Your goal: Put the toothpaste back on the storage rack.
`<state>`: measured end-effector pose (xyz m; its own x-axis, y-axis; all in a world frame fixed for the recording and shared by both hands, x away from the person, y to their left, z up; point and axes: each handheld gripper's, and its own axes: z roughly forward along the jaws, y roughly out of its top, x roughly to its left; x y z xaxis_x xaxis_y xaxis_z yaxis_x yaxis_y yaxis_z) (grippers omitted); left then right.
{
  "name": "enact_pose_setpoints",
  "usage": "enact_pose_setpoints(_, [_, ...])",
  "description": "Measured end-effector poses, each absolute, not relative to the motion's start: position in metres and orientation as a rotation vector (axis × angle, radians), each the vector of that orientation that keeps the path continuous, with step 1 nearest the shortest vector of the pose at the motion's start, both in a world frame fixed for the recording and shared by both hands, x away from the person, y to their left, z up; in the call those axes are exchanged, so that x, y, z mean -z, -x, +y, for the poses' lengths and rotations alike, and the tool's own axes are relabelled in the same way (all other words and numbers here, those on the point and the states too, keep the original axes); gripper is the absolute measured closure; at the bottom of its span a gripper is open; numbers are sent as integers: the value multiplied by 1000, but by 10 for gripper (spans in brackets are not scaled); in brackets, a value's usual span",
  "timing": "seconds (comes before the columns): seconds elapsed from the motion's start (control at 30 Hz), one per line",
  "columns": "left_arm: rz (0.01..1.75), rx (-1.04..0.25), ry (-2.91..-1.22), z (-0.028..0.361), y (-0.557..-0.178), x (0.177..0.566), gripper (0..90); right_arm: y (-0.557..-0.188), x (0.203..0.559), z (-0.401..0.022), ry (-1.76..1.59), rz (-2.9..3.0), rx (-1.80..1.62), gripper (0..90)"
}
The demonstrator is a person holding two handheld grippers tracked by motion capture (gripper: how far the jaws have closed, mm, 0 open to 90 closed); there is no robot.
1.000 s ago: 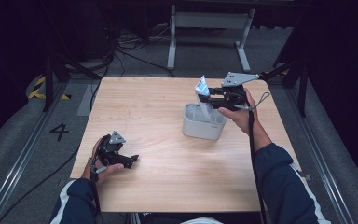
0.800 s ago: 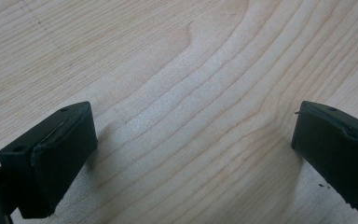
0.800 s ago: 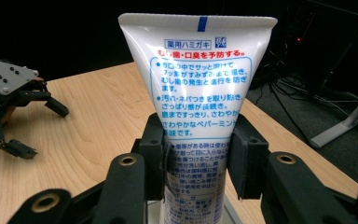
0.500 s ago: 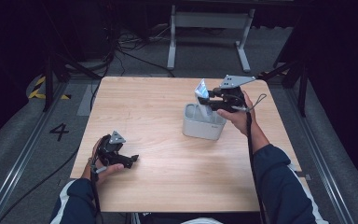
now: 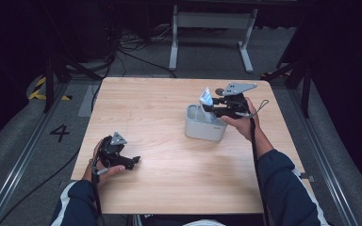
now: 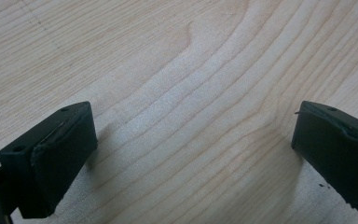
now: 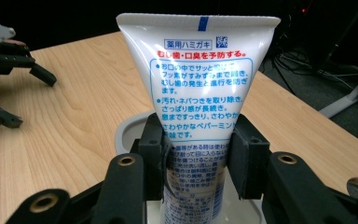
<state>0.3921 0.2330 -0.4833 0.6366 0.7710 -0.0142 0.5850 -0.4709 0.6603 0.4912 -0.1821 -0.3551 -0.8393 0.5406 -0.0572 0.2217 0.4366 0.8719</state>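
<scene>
Moved: right hand-held gripper point(image 5: 210, 104) lower, toothpaste tube point(image 7: 198, 93) clenched, nearer holder point(image 5: 202, 129).
Left hand-held gripper point(image 5: 132, 162): released, idle.
Technique: I keep tube upright, lower slowly.

The person wears dark navy long sleeves point(image 5: 283, 188), the left one with a white stripe along it. Each hand carries a matte black two-jaw gripper; the left gripper point(image 5: 134, 161) and the right gripper point(image 5: 206, 104) each bear a grey three-cornered plate point(image 5: 238, 87) dotted with small holes on top. A thin dark cable point(image 5: 253, 136) trails from the right one along the forearm, with a pale looped cord beside it. The right gripper's black linkage arms point(image 7: 121, 191) show brass-coloured rivets at the pivots, and its blocky jaw pads point(image 7: 244, 154) carry small screw holes
</scene>
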Motion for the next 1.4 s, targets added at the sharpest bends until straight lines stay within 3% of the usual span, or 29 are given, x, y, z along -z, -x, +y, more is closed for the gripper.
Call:
enact_pose_setpoints(0.63, [1053,-380,-2219,233,-392,483,3,-485,377,-194,-659,2420,-1279,620])
enact_pose_setpoints(1.4, [1057,-382,-2218,233,-392,483,3,-476,379,-199,-634,2430,-1274,597])
